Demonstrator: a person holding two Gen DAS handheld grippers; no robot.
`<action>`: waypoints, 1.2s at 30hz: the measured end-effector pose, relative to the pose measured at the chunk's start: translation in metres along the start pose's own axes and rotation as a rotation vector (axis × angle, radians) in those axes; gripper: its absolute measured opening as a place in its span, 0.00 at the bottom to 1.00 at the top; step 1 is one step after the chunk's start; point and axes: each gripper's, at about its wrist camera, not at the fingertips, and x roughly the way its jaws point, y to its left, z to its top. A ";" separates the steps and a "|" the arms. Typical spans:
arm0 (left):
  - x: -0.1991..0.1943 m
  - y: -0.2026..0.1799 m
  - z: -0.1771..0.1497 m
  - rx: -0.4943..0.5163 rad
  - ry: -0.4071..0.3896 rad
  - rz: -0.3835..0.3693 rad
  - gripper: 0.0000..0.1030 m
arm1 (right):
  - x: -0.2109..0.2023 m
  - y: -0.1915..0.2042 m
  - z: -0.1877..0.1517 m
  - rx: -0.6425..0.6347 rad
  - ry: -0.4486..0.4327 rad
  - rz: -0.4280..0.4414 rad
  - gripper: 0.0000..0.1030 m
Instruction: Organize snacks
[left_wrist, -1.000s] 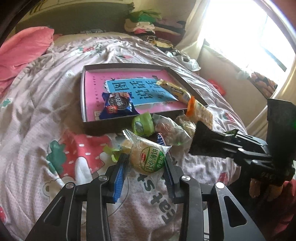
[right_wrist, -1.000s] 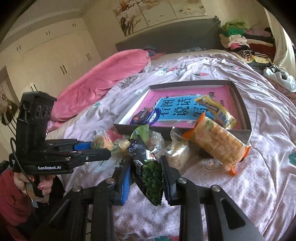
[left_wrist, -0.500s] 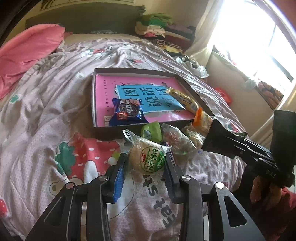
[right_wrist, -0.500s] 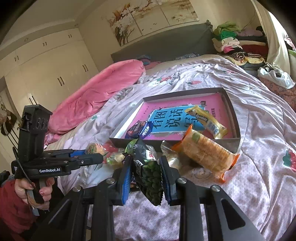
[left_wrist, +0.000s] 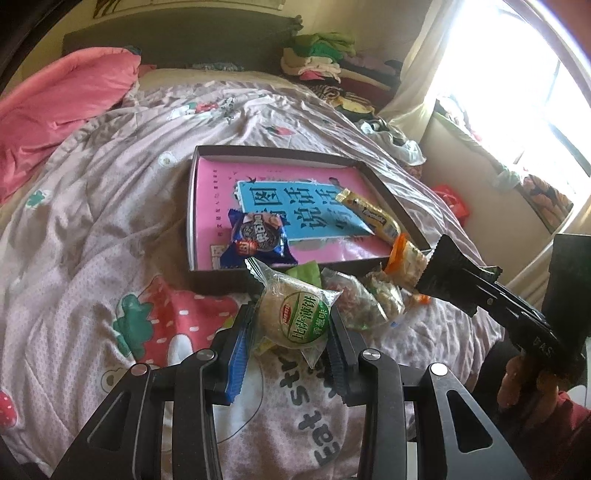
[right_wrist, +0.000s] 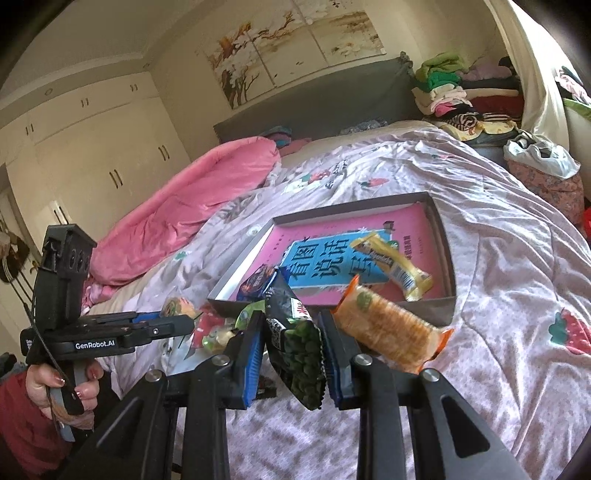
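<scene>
dark pea packet (right_wrist: 301, 343) pinched in right claw (right_wrist: 291, 347), hiding oreo pack (right_wrist: 258, 282); left claw (left_wrist: 288, 328) pinching round cake (left_wrist: 293, 317).

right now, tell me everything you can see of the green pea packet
The green pea packet is a dark, glossy plastic pouch printed with green peas, with a white and red label near its top. It hangs roughly upright, slightly crumpled, clamped between the blue pads of the right tool, lifted above the bedspread just short of the box.
</scene>
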 end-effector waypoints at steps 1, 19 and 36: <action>0.000 -0.001 0.001 0.000 -0.002 -0.001 0.38 | 0.000 -0.001 0.001 0.003 -0.004 -0.003 0.29; 0.005 -0.023 0.021 0.010 -0.014 -0.001 0.38 | -0.014 -0.025 0.013 0.052 -0.069 -0.044 0.28; 0.021 -0.031 0.044 0.012 -0.012 0.004 0.38 | -0.007 -0.050 0.026 0.073 -0.100 -0.088 0.27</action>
